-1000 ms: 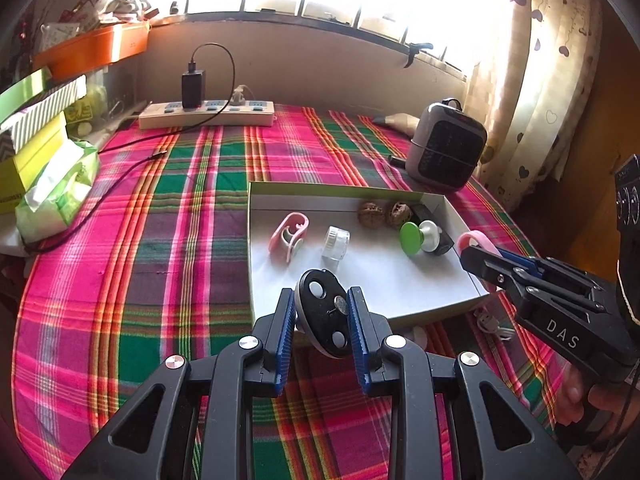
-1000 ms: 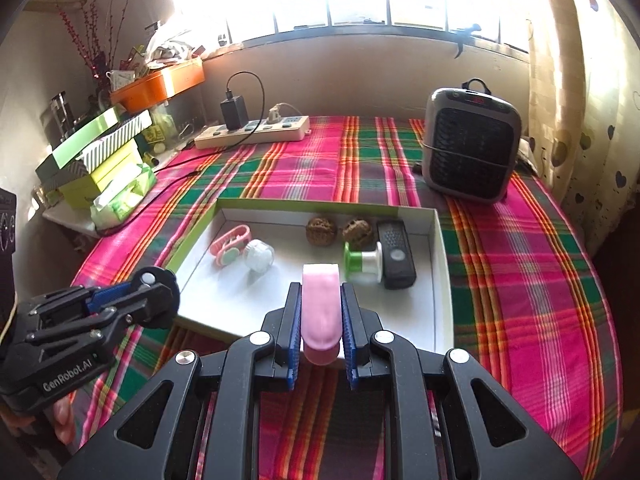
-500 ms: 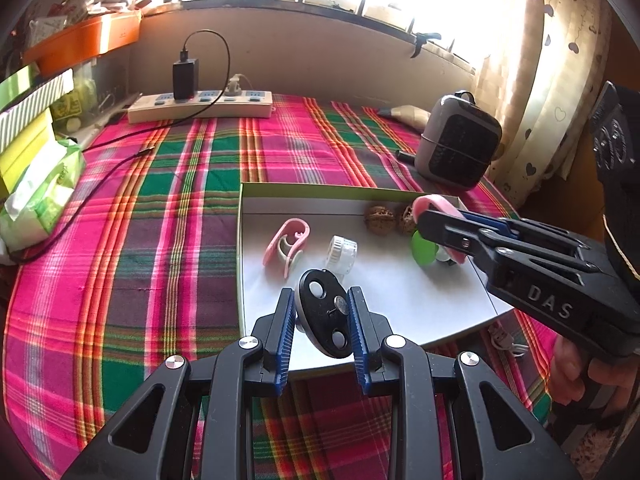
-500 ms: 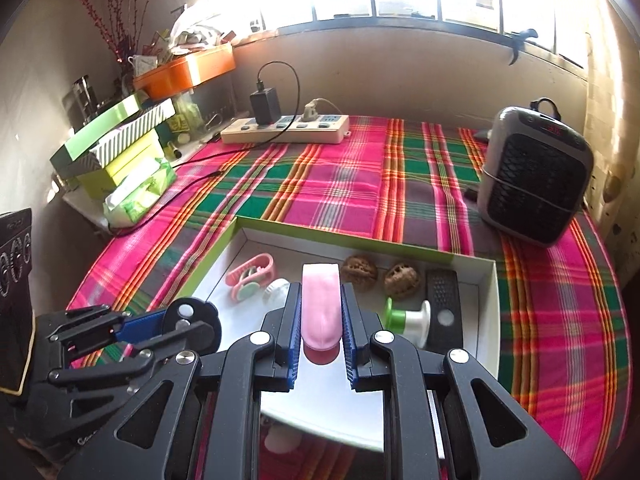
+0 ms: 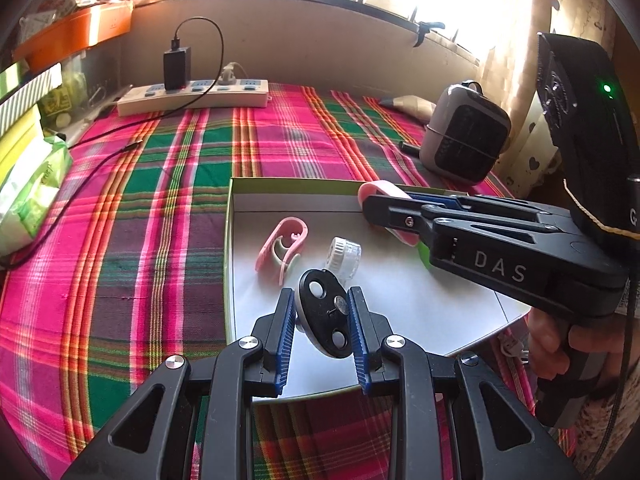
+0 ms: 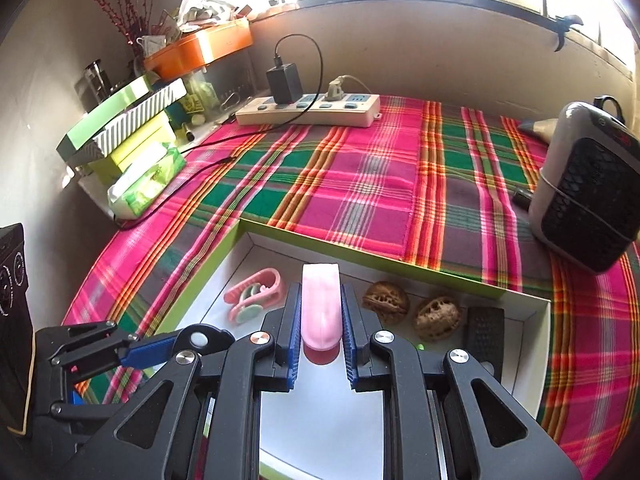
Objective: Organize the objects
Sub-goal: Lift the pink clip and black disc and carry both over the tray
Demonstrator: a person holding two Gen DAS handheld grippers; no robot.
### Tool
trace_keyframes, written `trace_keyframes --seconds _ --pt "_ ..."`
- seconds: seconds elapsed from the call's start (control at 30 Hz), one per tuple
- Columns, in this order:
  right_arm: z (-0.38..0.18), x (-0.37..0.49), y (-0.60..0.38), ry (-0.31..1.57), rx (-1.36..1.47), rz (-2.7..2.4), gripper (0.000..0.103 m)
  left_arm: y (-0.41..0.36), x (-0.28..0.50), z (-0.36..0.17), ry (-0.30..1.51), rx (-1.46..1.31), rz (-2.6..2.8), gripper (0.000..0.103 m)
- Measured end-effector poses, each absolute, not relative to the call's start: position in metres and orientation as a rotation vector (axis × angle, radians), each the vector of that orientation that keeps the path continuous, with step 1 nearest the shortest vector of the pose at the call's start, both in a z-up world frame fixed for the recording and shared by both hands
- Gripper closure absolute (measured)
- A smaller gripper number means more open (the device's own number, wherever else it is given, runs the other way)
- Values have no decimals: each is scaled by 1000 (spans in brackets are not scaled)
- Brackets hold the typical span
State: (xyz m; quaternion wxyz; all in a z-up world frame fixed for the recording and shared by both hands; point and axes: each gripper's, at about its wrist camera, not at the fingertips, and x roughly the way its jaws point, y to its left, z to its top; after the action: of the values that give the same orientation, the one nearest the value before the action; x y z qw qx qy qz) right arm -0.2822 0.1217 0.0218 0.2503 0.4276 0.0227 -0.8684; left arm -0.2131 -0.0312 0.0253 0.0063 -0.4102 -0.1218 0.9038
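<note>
Black oval disc with round holes (image 5: 325, 314) stays pinched in the left gripper (image 5: 322, 322), now above the near part of the white, green-walled shallow box (image 5: 420, 304) rather than at its edge. Beyond, the right gripper (image 6: 320, 322), clamped on a pink oblong clip (image 6: 321, 304), has travelled from the box's near right corner to above its middle, before two brown walnuts (image 6: 386, 302).

**What lies where on my table**

The tray (image 6: 448, 276) sits on the tablecloth (image 6: 360, 184). In it, the clip (image 6: 252, 294) lies at left, two walnuts (image 6: 386, 302) and the remote (image 6: 484, 330) at right. Behind stands the power strip (image 6: 308, 110), the heater (image 6: 588, 196) far right.
</note>
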Motion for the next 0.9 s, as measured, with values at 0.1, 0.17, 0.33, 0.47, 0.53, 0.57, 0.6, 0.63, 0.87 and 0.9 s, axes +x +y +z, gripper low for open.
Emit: trace_keyframes --seconds 0.1,0.17,0.33,0.47,0.53,0.57,0.6,0.63,0.87,0.9 --pt "19 -288 120 71 1178 -2352 84 -31 -216 24 -386 -1292 2829 79" --pt "16 -291 120 71 1190 -2348 84 -31 -217 23 -387 -1301 2829 79" --pt "12 -298 118 76 1208 -2332 84 -32 -221 20 -398 -1315 2832 79" --pt "9 -302 116 90 1223 -2317 84 -32 -224 17 -401 -1326 2827 79" --pt "7 -304 114 98 1229 -2307 84 -32 -225 16 -399 -1327 2827 79" --pt "6 -304 112 104 1234 -2307 84 -32 -225 16 -401 -1328 2826 79" --pt "6 -304 112 108 1233 -2304 84 -31 -225 16 -400 -1330 2825 79" --pt "6 -304 111 110 1233 -2301 84 -31 -226 16 -399 -1332 2827 79" --pt "2 -308 106 138 1249 -2297 84 -30 -227 17 -392 -1335 2840 79" --pt "2 -308 106 139 1250 -2297 84 -29 -227 17 -392 -1335 2840 79"
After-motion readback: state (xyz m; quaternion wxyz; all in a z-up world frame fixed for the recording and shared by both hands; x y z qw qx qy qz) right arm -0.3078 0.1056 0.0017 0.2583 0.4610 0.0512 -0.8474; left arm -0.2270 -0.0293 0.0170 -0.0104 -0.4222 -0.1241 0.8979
